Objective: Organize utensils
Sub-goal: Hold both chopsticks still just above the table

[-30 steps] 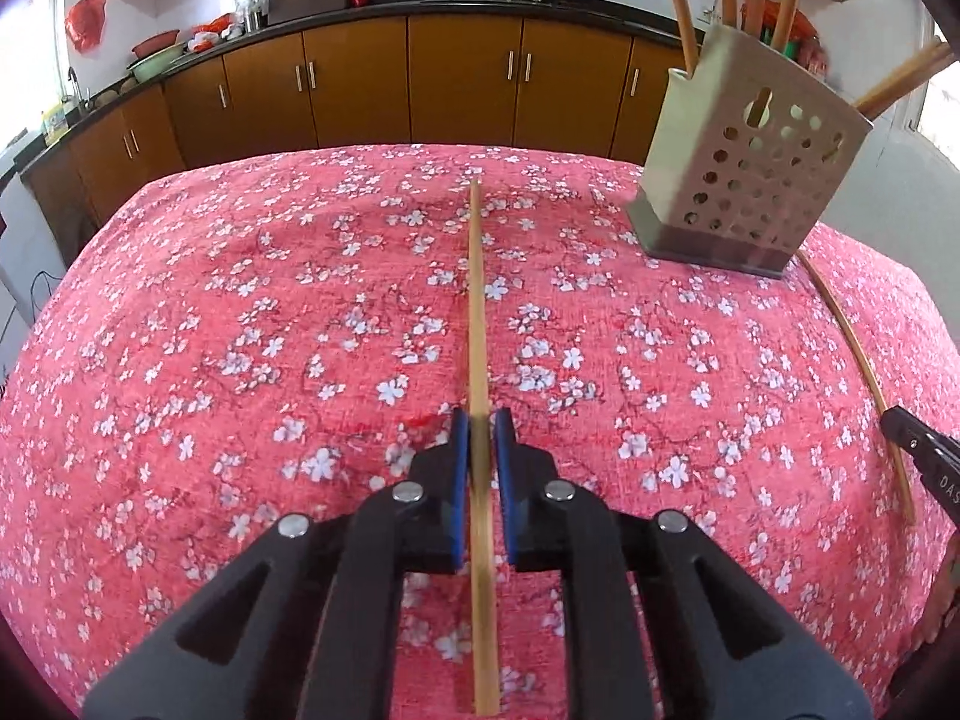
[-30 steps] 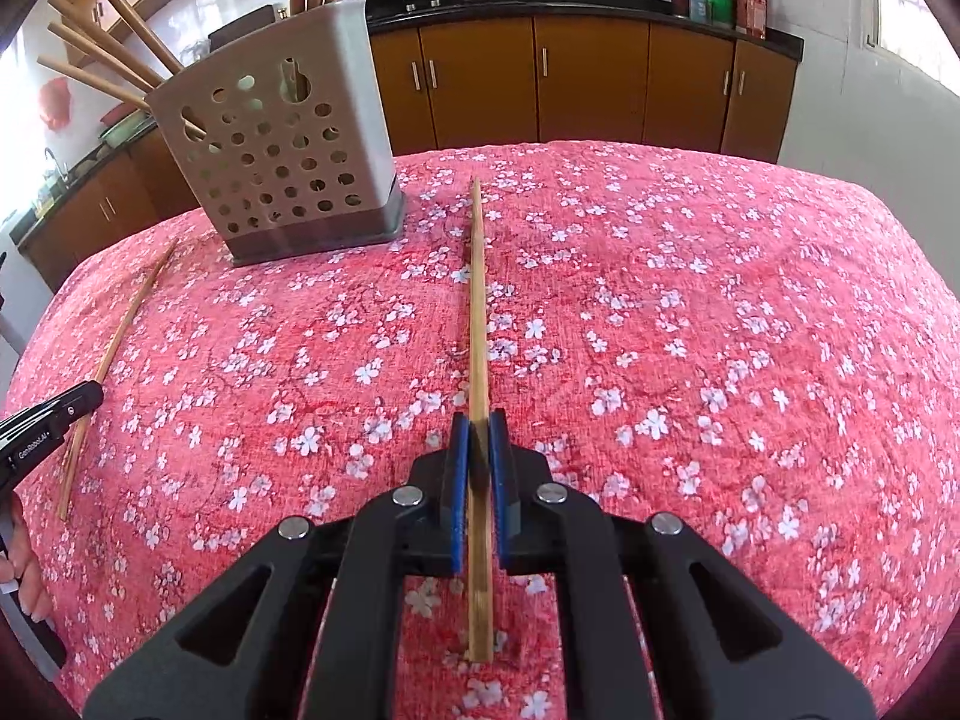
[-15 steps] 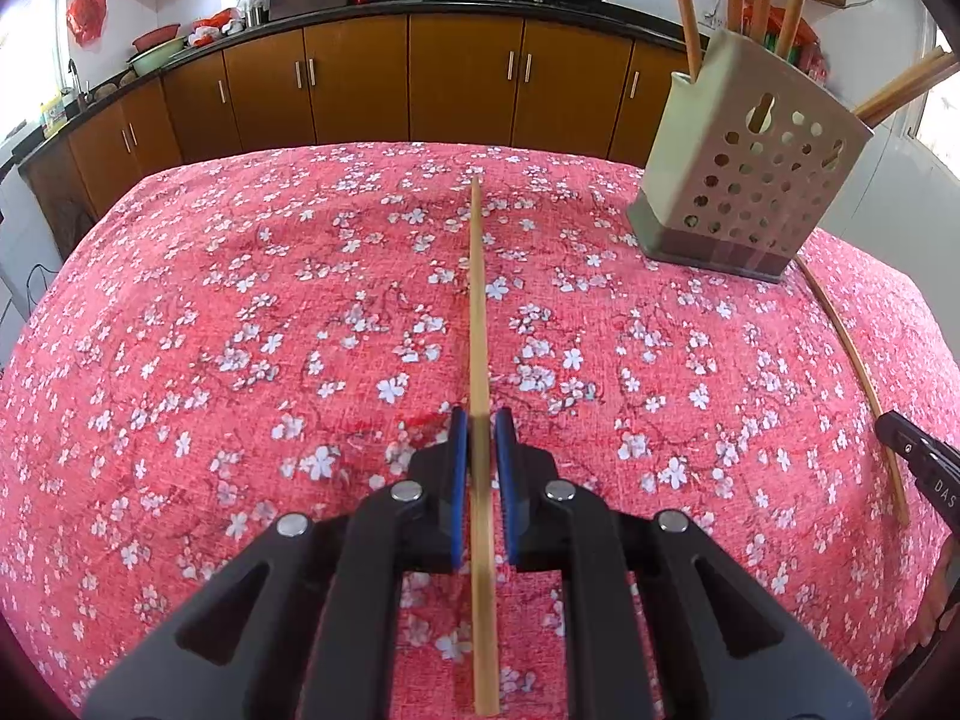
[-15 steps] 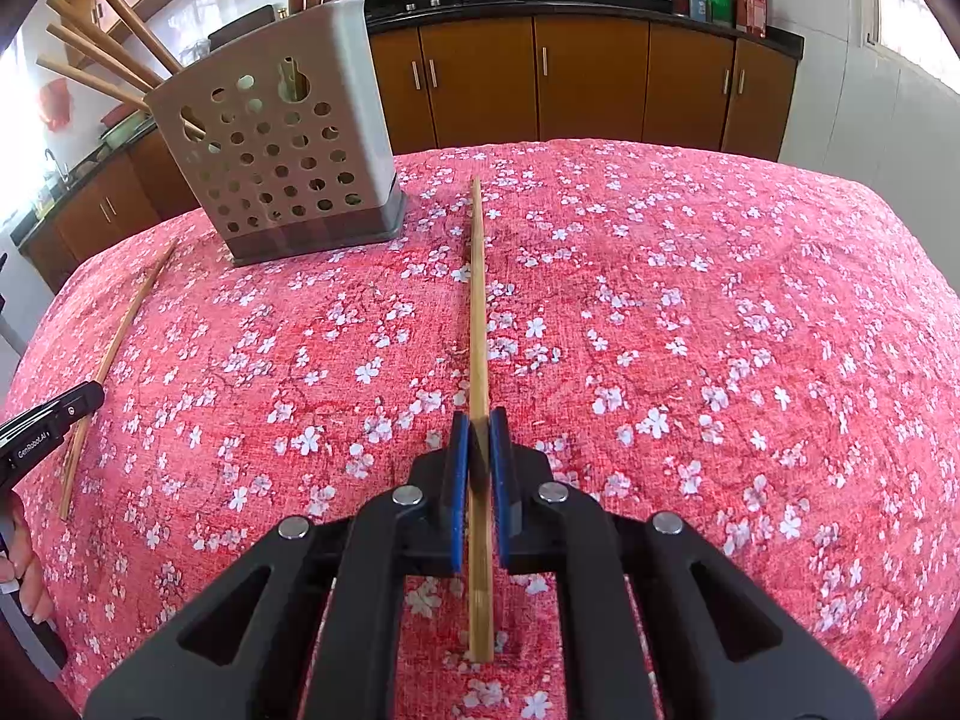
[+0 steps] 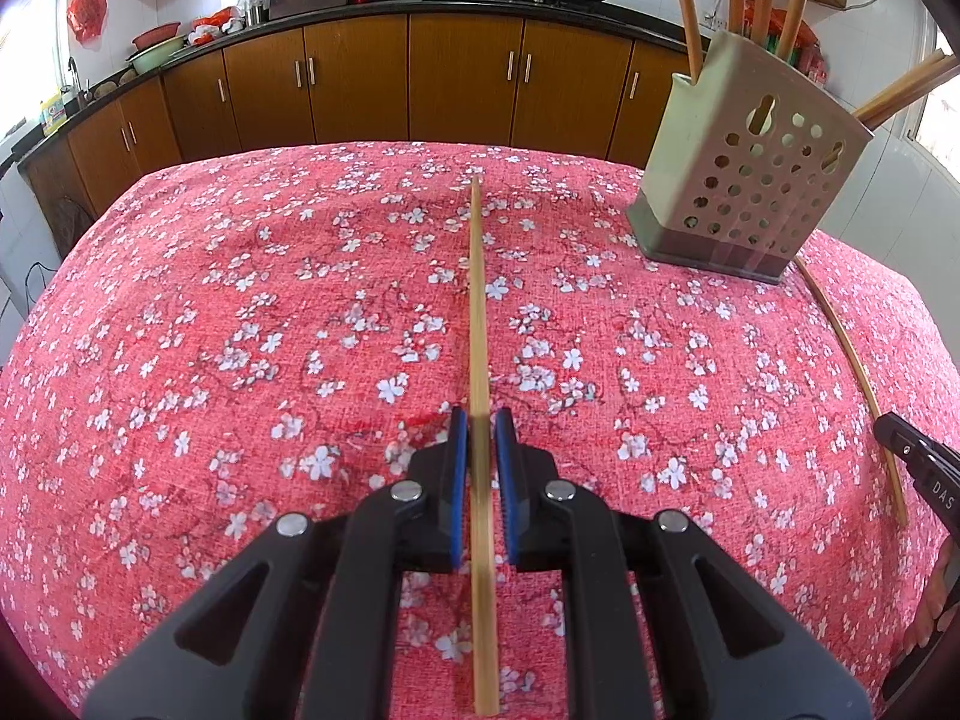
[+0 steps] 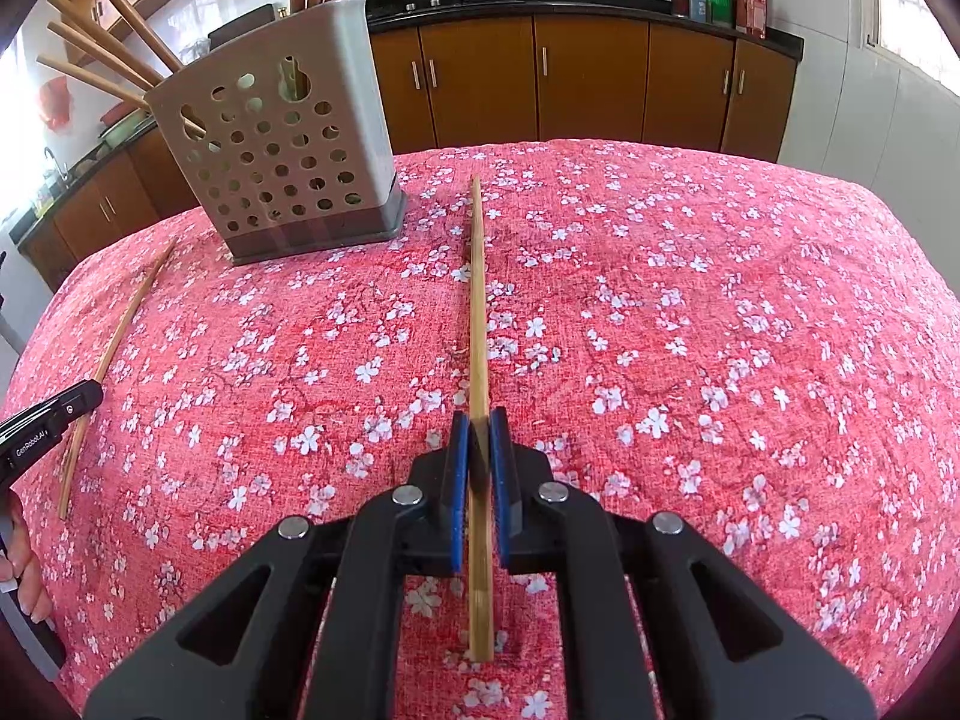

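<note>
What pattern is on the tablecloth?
Red tablecloth with small white blossoms; clearest in the right wrist view.

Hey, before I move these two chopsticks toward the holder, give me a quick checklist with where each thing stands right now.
1. Left gripper shut on left chopstick: ok.
2. Right gripper shut on right chopstick: ok.
3. Holder standing on the tablecloth: ok.
4. Free room in the holder: cannot tell; stored chopsticks already lean out of it and its opening is not seen from above.
5. Both held chopsticks lifted off the cloth: cannot tell.
6. Cloth between each tip and the holder free of other items: ok.
</note>
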